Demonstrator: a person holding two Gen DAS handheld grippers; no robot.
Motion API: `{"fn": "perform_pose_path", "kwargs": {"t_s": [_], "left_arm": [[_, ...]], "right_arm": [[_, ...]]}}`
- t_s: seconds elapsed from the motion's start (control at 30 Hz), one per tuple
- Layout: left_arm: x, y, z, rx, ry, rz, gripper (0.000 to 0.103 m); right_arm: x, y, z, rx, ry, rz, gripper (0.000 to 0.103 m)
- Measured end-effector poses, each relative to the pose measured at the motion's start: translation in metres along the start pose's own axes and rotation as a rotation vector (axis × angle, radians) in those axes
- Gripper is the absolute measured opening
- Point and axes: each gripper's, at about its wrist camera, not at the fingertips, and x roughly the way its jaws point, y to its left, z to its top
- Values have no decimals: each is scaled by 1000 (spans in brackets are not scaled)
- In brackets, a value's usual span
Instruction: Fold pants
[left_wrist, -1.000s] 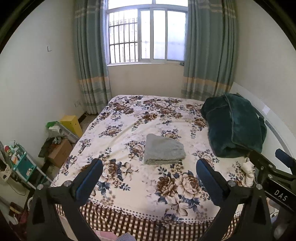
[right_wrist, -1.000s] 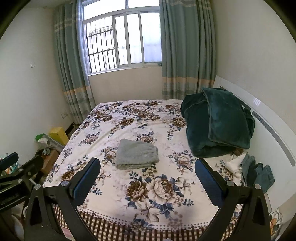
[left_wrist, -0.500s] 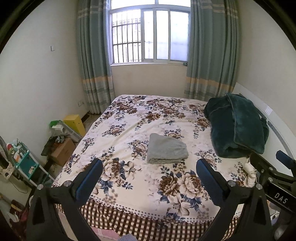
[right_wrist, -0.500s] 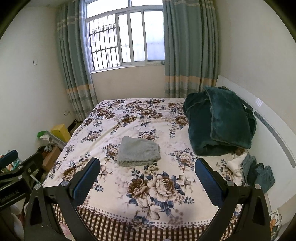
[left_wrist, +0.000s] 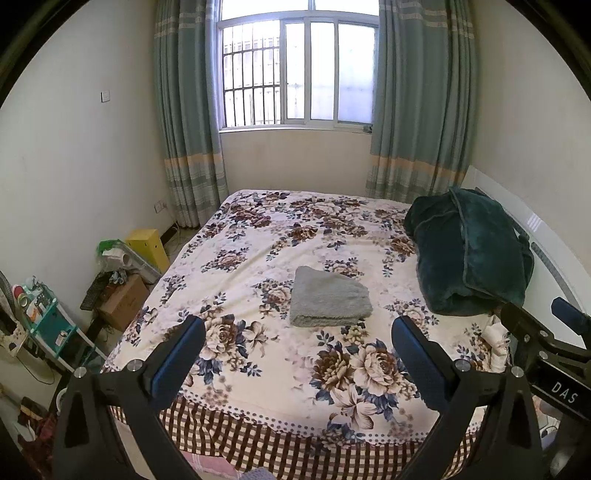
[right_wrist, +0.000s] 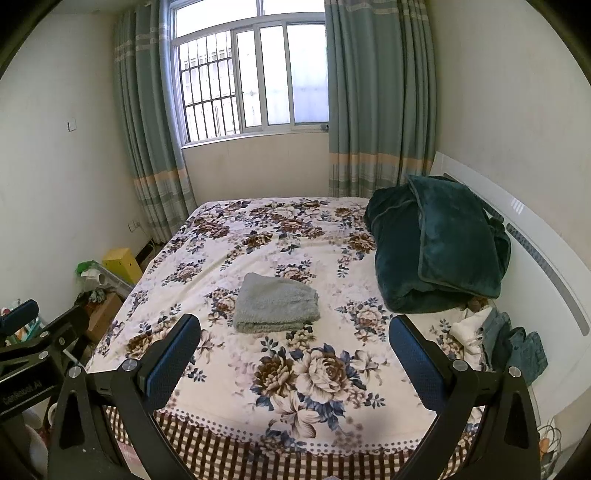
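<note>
Left gripper (left_wrist: 297, 341): jaws spread wide, holding nothing, low in its frame above the bed's near edge.
Right gripper (right_wrist: 294, 339): likewise released and empty, bottom of its frame.
Pants (right_wrist: 276, 303): grey, folded into a compact stack, mid-frame on the bed (right_wrist: 221, 373), well beyond both grippers.
Blanket (right_wrist: 439, 243): dark green heap, right of frame against the headboard.

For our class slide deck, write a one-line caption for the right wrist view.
Open right gripper held short of the floral bed, where folded grey pants lie beside a dark green blanket.
</note>
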Motion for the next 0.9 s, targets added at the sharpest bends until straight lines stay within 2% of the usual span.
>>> {"fn": "perform_pose_path", "kwargs": {"t_s": [0.9], "left_arm": [[-4,-2,7,-2,-9,-2,103]], "right_arm": [[0,0,1,-1,-4,3,103]]}}
